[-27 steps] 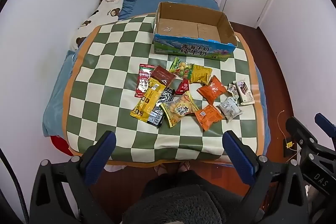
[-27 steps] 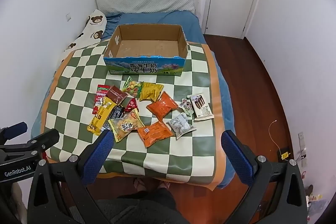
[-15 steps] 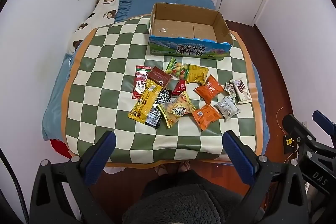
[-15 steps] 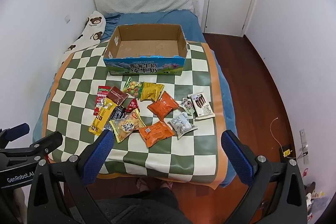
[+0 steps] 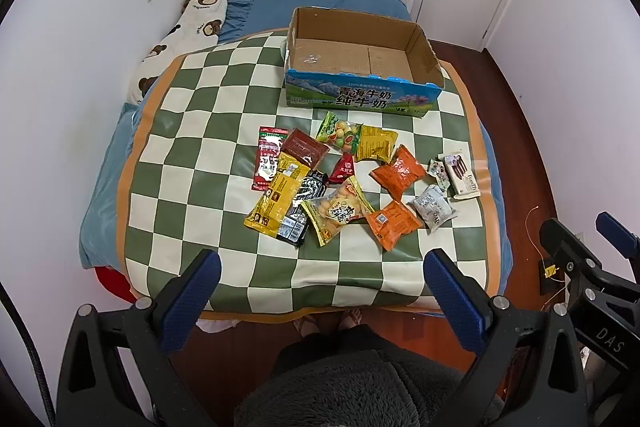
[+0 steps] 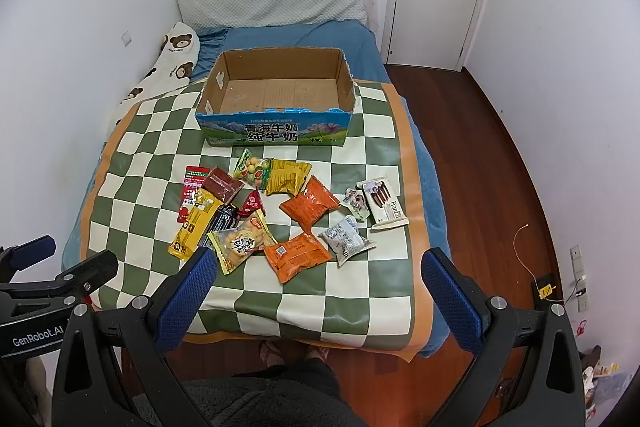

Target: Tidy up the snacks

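Checkered mat (image 5: 192, 155) covers the bed; snack packets (image 5: 344, 183) lie heaped at its centre, the empty cardboard box (image 5: 360, 95) at 12 o'clock beyond them. Left claw (image 5: 320, 279) and right claw (image 6: 316, 275) hang fully open, empty. Approach an outlying, non-overlapped packet first.

An open-topped cardboard box (image 6: 276, 107) sits on the green-and-cream checked mat (image 6: 132, 211); the scattered foil snack packets (image 6: 280, 215) lie on the mat before the box.
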Available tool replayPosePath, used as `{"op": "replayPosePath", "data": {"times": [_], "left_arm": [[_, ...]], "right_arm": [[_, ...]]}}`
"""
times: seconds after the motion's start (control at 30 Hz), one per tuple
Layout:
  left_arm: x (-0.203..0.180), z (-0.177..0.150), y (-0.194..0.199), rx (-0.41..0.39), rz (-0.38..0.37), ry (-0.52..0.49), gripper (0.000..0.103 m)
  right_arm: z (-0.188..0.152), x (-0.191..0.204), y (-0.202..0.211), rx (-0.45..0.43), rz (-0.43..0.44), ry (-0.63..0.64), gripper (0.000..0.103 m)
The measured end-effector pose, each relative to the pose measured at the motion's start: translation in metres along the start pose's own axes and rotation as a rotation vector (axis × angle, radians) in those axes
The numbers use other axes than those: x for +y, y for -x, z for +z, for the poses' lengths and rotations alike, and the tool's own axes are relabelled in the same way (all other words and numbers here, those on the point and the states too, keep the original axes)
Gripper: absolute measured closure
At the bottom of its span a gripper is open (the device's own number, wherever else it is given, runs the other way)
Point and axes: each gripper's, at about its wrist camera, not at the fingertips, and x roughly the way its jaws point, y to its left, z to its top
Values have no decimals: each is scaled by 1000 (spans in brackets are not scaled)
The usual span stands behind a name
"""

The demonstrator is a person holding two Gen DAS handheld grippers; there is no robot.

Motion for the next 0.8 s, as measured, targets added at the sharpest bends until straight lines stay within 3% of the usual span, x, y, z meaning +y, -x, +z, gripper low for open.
{"op": "replayPosePath", "data": {"times": [0.8], "left_arm": [[0,1,1,-4,1,-1,0]], "right_arm": [[-2,1,3,-3,-1,-5,0]]}}
